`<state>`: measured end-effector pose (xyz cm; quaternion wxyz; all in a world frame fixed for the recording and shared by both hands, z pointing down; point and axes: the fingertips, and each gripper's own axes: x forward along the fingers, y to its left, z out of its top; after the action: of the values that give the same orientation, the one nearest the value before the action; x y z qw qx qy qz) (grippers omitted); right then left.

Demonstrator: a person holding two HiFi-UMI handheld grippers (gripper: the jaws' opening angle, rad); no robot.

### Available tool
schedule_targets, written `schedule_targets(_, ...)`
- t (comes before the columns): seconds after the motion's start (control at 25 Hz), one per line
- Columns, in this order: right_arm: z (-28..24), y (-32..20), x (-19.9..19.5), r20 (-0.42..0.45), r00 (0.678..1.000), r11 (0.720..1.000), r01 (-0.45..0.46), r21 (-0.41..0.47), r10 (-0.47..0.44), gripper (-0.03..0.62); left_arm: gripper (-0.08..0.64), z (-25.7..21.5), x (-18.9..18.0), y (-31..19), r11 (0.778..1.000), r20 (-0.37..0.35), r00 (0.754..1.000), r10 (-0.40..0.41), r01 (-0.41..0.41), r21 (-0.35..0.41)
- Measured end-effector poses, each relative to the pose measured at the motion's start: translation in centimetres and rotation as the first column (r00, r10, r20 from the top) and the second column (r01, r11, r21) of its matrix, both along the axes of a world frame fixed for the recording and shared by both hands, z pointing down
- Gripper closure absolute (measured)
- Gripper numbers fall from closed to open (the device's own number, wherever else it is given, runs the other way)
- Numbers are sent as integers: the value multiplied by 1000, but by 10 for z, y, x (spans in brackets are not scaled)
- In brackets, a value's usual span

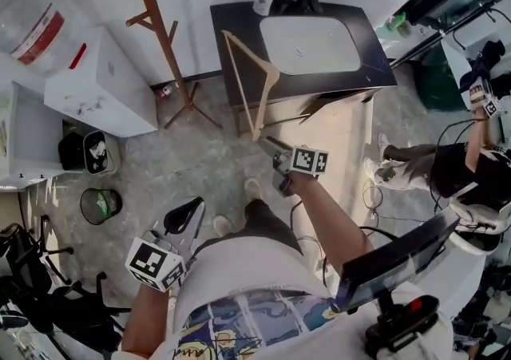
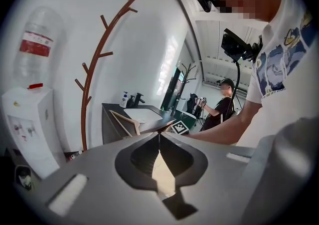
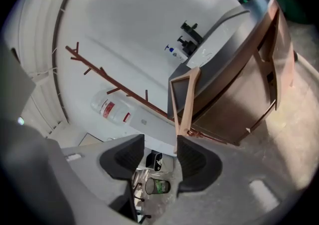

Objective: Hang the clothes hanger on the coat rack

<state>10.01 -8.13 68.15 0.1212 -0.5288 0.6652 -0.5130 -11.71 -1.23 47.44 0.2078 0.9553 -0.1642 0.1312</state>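
Head view: a pale wooden triangular clothes hanger point(image 1: 252, 87) stands on end, leaning against the left side of a dark-topped vanity cabinet point(image 1: 375, 71), its upper corner at the countertop's edge. The right gripper point(image 1: 271, 148) reaches toward the hanger's lower end, tongs parted and clamping nothing. The left gripper point(image 1: 188, 211) hangs back near the person's body. A reddish-brown branched wooden coat rack point(image 1: 160, 27) rises between the cabinet and a white box-shaped water dispenser point(image 1: 100, 83), with bare speckled grey floor point(image 1: 192, 159) in front of its feet. Left gripper view: the tongs are pressed together at the tips with nothing between them. The coat rack's short pegs stand free against the white wall, and the hanger is propped against the cabinet beyond. Right gripper view: the tongs stand apart, with the hanger's lower end just past the tip of the right-hand one and no pad pressing on it. Open floor and a round black waste bin point(image 3: 157, 186) show through the gap.
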Motion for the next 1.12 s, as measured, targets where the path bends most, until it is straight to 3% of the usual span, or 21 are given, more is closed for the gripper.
schedule_targets(0.28, 34, -39, 23, 224, 970, 996, -79, -49, 89, 358, 549, 0, 33, -21, 999, 49, 998, -34, 36, -22)
schedule_targets(0.8, 69, -85, 29, 386, 918, 995, -69, -68, 90, 357, 549, 5, 85, -42, 996, 102, 992, -68, 74, -57)
schedule_targets(0.96, 75, -93, 29, 441, 893, 995, -70, -72, 94, 425, 549, 6, 93, -48, 994, 116, 990, -85, 92, -61)
schedule_targets(1.12, 68, -100, 31, 461, 886, 999, -52, -5, 48, 510, 551, 8, 99, -53, 993, 123, 988, -93, 101, -60)
